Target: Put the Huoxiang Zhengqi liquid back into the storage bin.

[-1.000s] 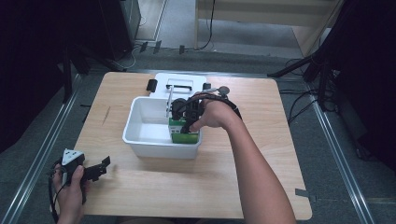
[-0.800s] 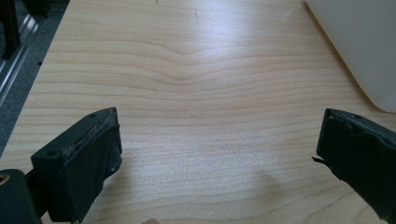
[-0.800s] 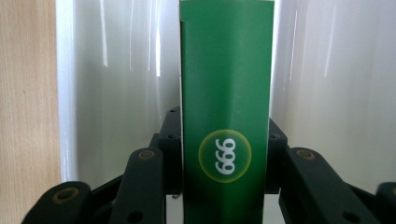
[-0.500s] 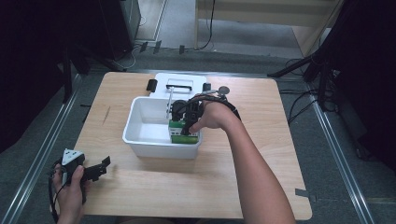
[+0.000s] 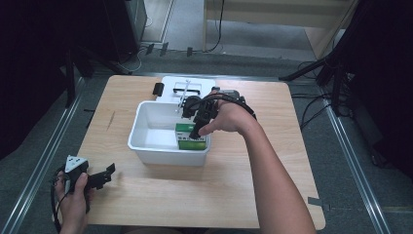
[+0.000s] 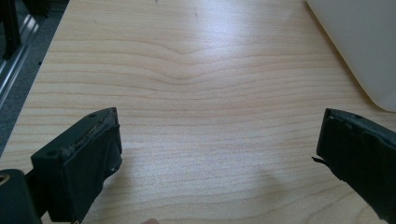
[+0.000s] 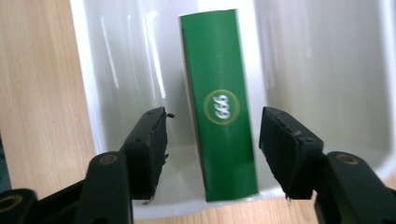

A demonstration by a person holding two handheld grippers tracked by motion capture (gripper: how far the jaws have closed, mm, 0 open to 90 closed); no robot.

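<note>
My right gripper (image 7: 212, 140), jaws spread astride the green box (image 7: 219, 107) in the white bin (image 5: 146, 146), should center before closing; my left gripper (image 6: 219, 158) idles open.

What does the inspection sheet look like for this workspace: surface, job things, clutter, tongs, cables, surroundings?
Surface: wooden table, bare in front.
Job's things: green box lying in the white tub, against its near wall.
Clutter: white lid behind the tub, small black item beside it.
Tongs: right tongs open, jaws either side of the box, not touching; left tongs open over bare wood, near the table's front left corner.
Cables: black cable trailing from the left tongs; more on the floor.
Surroundings: grey floor, dark stands, metal rails.
</note>
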